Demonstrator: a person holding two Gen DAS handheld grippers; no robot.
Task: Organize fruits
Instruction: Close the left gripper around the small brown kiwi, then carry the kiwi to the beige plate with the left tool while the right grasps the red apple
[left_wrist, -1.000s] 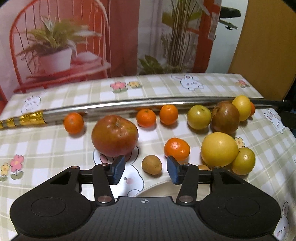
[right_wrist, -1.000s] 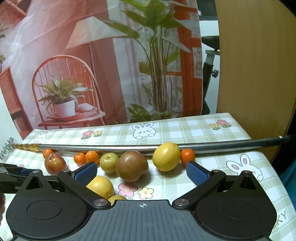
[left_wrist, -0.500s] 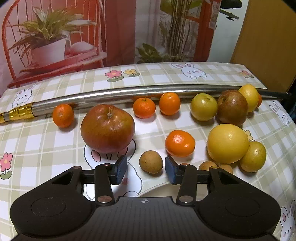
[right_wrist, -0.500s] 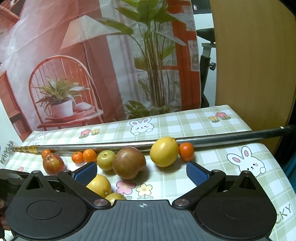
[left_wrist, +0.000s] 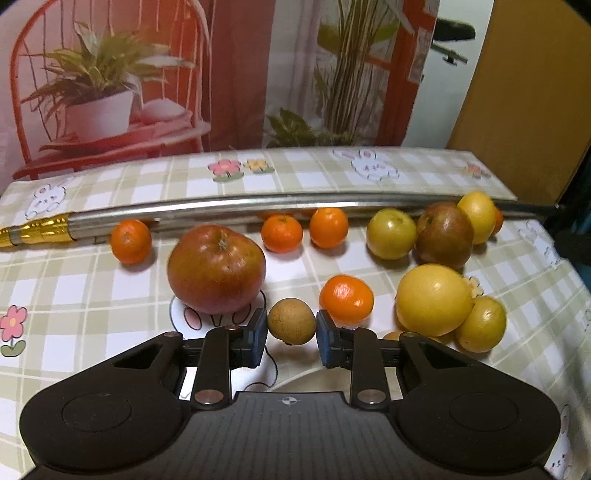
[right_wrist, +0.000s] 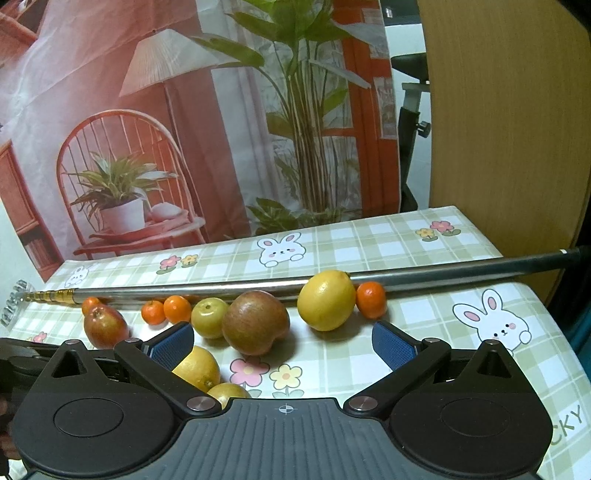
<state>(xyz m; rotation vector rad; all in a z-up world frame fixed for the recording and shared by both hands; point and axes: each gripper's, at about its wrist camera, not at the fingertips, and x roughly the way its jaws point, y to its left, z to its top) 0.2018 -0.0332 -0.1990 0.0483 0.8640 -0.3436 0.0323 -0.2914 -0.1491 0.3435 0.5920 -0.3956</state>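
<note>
The left gripper (left_wrist: 291, 334) has just pinched in from half-wide onto the small brown fruit (left_wrist: 291, 320), both pads now against its sides. I reckon a lift to its own group comes next. It sits at six o'clock of the spread, the big red apple (left_wrist: 216, 273) at ten. The right gripper (right_wrist: 282, 341) hangs wide, holding nothing. A checked bunny tablecloth (right_wrist: 424, 332) covers the table; a metal pole (left_wrist: 229, 208) lies across it before a printed backdrop.

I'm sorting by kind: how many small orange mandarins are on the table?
5: three mandarins along the pole, one nearer, one peeking from behind the lemon. Others may be hidden.
</note>
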